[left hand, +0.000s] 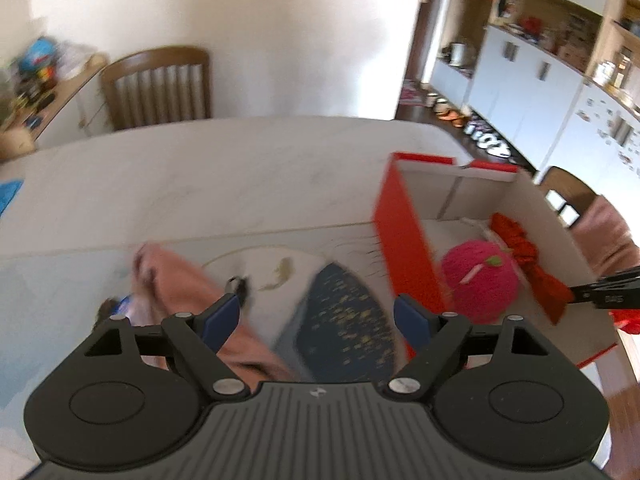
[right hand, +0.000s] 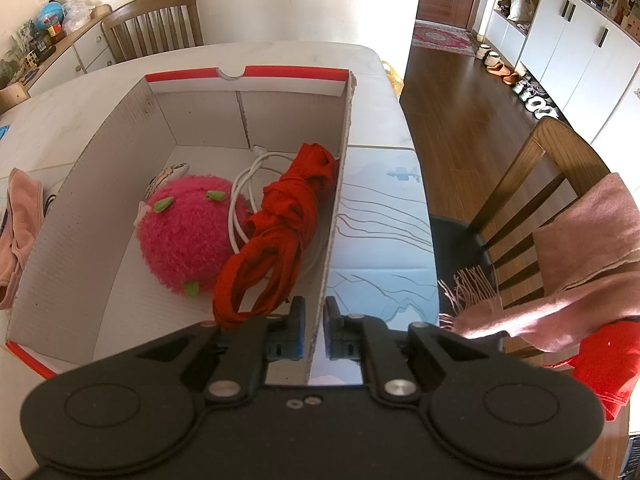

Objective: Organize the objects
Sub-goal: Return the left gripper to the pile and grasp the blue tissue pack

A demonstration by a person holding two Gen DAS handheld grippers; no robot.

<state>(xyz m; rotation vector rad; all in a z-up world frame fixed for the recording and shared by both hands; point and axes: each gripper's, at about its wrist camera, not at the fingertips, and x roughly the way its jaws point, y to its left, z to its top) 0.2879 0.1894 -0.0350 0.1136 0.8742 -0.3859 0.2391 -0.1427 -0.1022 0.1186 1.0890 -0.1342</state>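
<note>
Right tool clamping box wall, no legible writing

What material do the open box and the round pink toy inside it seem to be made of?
The red-edged open box looks like matte corrugated cardboard: fluting shows along its cut wall edge. The round pink fuzzy toy seems to be plush or shaggy yarn, with green felt-like leaves.

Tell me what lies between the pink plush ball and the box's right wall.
In the right wrist view, a white cable and a knotted red cloth lie between the pink plush ball and the box's right wall.
</note>
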